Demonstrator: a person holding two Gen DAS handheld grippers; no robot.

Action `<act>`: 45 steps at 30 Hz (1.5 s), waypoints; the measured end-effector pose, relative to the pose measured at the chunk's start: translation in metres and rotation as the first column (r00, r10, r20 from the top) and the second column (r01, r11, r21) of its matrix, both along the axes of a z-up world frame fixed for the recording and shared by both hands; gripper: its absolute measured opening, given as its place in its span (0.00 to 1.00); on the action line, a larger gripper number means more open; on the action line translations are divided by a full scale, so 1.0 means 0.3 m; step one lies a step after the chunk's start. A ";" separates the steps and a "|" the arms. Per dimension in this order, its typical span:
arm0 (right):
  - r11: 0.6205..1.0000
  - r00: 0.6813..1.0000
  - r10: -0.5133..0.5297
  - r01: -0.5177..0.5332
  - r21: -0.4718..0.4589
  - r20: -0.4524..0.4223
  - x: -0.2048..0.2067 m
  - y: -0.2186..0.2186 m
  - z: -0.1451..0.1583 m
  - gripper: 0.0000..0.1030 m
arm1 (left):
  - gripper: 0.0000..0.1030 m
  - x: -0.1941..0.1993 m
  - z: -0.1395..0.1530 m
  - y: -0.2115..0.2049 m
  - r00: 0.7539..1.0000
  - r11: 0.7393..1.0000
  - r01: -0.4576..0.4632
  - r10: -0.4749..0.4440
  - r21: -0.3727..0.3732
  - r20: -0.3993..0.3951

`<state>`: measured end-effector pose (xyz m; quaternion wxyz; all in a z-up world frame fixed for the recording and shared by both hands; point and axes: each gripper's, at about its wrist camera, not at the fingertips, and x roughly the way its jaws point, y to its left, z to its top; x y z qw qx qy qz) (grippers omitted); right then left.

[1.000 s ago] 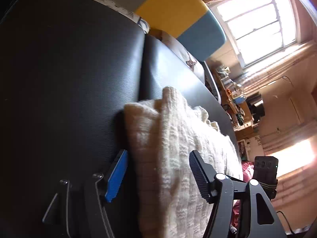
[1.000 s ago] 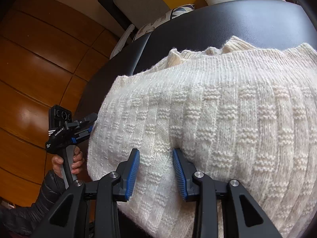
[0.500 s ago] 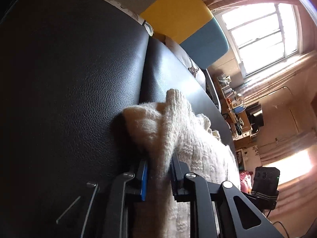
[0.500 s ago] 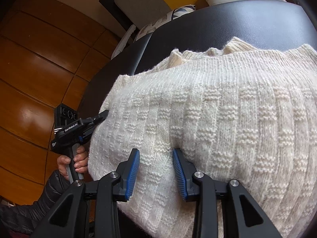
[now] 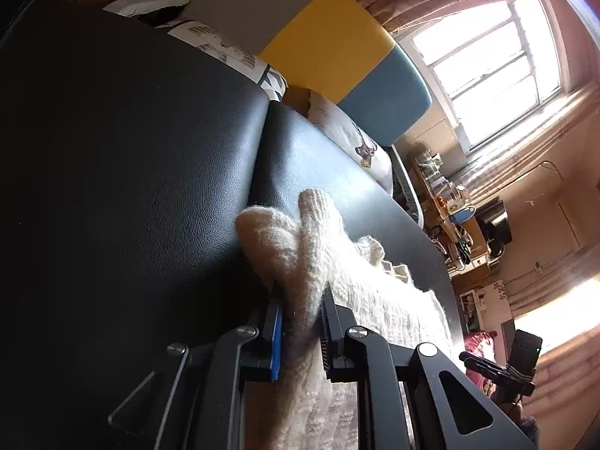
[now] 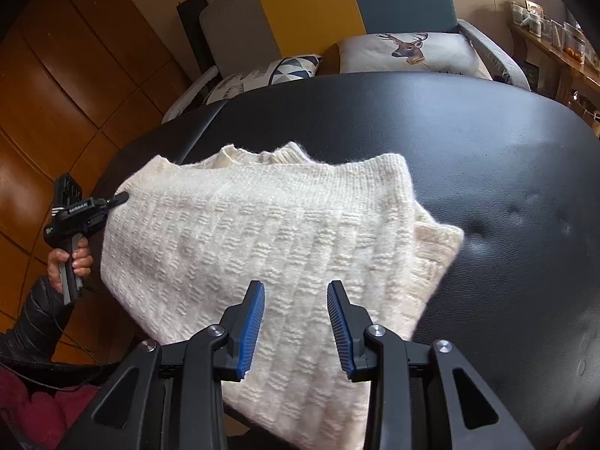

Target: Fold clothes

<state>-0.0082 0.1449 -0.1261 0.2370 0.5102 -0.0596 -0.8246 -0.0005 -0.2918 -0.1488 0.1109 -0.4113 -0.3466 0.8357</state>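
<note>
My left gripper (image 5: pixel 300 322) is pinching the sweater (image 6: pixel 262 232) edge at 9 o'clock; thin bite risking slipping; right gripper (image 6: pixel 296 322) hovering open, empty.

The setting is a home living room. A black leather seat surface (image 6: pixel 431 142) occupies the foreground. Behind it stands a sofa backrest (image 6: pixel 307 7) in grey, yellow and blue panels, with a deer-print cushion (image 6: pixel 408 54) and a geometric-print cushion (image 6: pixel 270 75) resting against it. Glossy wood panelling (image 6: pixel 56 86) covers one side. A sunlit window (image 5: pixel 495 63) with curtains (image 5: pixel 525 142) lights the room. A cluttered wooden shelf (image 5: pixel 450 221) carries small household items. A knitted cream sweater (image 6: pixel 262 240) lies on the seat.
</note>
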 end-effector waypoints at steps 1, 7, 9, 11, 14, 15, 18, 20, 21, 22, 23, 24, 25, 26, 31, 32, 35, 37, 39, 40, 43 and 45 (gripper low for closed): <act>1.000 1.000 0.014 -0.014 0.014 -0.001 -0.005 0.000 -0.005 0.34 | 0.16 -0.007 0.006 -0.005 1.000 1.000 -0.014 0.014 -0.002 0.005; 0.981 0.991 0.126 -0.131 0.144 0.041 -0.019 -0.009 -0.082 0.34 | 0.16 -0.017 0.053 -0.037 0.998 0.998 -0.057 0.058 -0.037 0.014; 0.972 0.987 0.154 -0.161 0.173 0.055 -0.024 -0.009 -0.108 0.34 | 0.16 -0.020 0.072 -0.033 0.999 0.997 -0.051 0.052 -0.055 0.014; 0.953 0.981 0.177 -0.191 0.234 0.079 -0.027 -0.024 -0.141 0.34 | 0.16 -0.014 0.098 -0.024 0.999 0.998 -0.038 0.039 -0.056 0.005; 0.945 0.978 0.186 -0.205 0.256 0.098 -0.029 -0.024 -0.163 0.34 | 0.16 -0.004 0.149 0.000 1.000 0.999 -0.028 0.028 -0.041 -0.013; 0.945 0.978 0.184 -0.204 0.254 0.103 -0.031 -0.019 -0.166 0.34 | 0.16 0.001 0.169 0.010 0.999 0.999 -0.027 0.027 -0.027 -0.018; 0.951 0.980 0.168 -0.189 0.246 0.103 -0.026 0.001 -0.177 0.34 | 0.15 0.023 0.239 0.055 0.999 1.000 -0.019 0.020 0.015 -0.046; 0.953 0.982 0.163 -0.183 0.241 0.099 -0.016 0.018 -0.179 0.34 | 0.15 0.035 0.288 0.098 0.998 0.999 -0.009 0.012 0.041 -0.063; 0.957 0.983 0.156 -0.175 0.233 0.098 -0.012 0.029 -0.181 0.34 | 0.15 0.037 0.313 0.120 0.997 0.998 -0.006 0.010 0.055 -0.073; 0.960 0.984 0.149 -0.168 0.225 0.097 -0.008 0.040 -0.183 0.34 | 0.15 0.039 0.338 0.142 0.997 0.997 -0.005 0.011 0.072 -0.080; 0.962 0.985 0.145 -0.163 0.220 0.094 -0.006 0.046 -0.184 0.34 | 0.15 0.039 0.360 0.164 0.996 0.995 -0.006 0.014 0.096 -0.084; 0.964 0.986 0.141 -0.158 0.214 0.091 -0.003 0.054 -0.184 0.34 | 0.15 0.035 0.380 0.186 0.996 0.992 -0.008 0.019 0.124 -0.086; 0.966 0.987 0.137 -0.153 0.209 0.090 -0.001 0.065 -0.184 0.34 | 0.15 0.031 0.400 0.208 0.996 0.988 -0.012 0.025 0.153 -0.088; 0.968 0.987 0.132 -0.148 0.204 0.089 0.003 0.075 -0.185 0.34 | 0.15 0.026 0.420 0.230 0.996 0.983 -0.015 0.031 0.181 -0.089; 0.975 0.989 0.123 -0.135 0.179 0.078 0.032 0.129 -0.186 0.34 | 0.15 -0.001 0.500 0.392 0.995 0.976 -0.004 0.026 0.219 -0.099; 0.977 0.990 0.120 -0.132 0.169 0.076 0.038 0.143 -0.187 0.34 | 0.15 -0.008 0.509 0.428 0.995 0.975 0.000 0.021 0.221 -0.096; 0.983 0.991 0.115 -0.124 0.136 0.071 0.056 0.187 -0.190 0.34 | 0.15 -0.033 0.527 0.538 0.997 0.973 0.012 0.007 0.231 -0.082; 0.986 0.991 0.111 -0.119 0.113 0.070 0.066 0.215 -0.191 0.34 | 0.15 -0.059 0.521 0.610 0.998 0.971 0.015 0.000 0.237 -0.061; 0.989 0.992 0.110 -0.116 0.094 0.068 0.068 0.242 -0.191 0.34 | 0.15 -0.083 0.506 0.684 0.999 0.968 0.019 -0.010 0.251 -0.035; 0.990 0.992 0.109 -0.115 0.086 0.066 0.067 0.255 -0.192 0.34 | 0.15 -0.094 0.494 0.721 1.000 0.968 0.023 -0.018 0.251 -0.022; 0.993 0.993 0.101 -0.104 0.047 0.064 0.064 0.320 -0.199 0.34 | 0.15 -0.125 0.453 0.839 0.999 0.970 0.041 -0.047 0.240 0.019; 0.996 0.994 0.093 -0.094 0.011 0.066 0.071 0.362 -0.203 0.34 | 0.15 -0.138 0.415 0.914 0.997 0.975 0.052 -0.063 0.216 0.046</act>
